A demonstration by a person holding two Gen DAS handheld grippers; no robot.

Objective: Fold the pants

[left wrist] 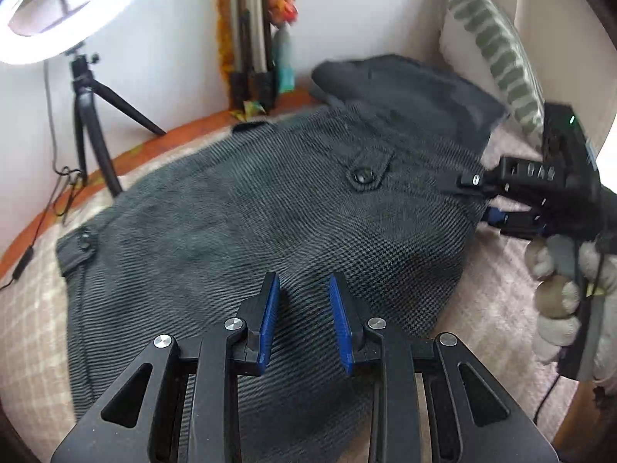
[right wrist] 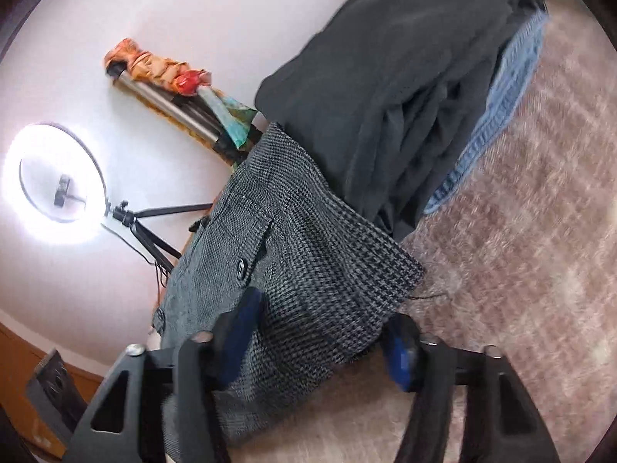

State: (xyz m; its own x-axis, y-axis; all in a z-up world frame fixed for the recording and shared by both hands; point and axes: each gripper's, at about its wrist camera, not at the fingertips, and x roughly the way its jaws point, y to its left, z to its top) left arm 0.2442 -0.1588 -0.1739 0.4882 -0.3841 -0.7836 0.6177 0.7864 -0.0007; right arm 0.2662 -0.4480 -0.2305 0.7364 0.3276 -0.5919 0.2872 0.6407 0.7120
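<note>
The grey checked pants (left wrist: 246, 208) lie folded on the bed, seat side up with two buttoned pocket flaps. My left gripper (left wrist: 302, 289) is open, blue pads apart, hovering over the near part of the pants. My right gripper (left wrist: 482, 200) is at the pants' right edge, one finger above the cloth, one below. In the right wrist view the pants' edge (right wrist: 308, 270) lies between the wide-apart pads of my right gripper (right wrist: 324, 332), which do not pinch it.
A pile of dark clothes (right wrist: 405, 77) with blue denim (right wrist: 497, 115) under it lies beyond the pants. A striped pillow (left wrist: 493, 46) is at the back right. A ring light on a tripod (left wrist: 85, 115) stands left. Pinkish bedcover (right wrist: 520, 250) lies around.
</note>
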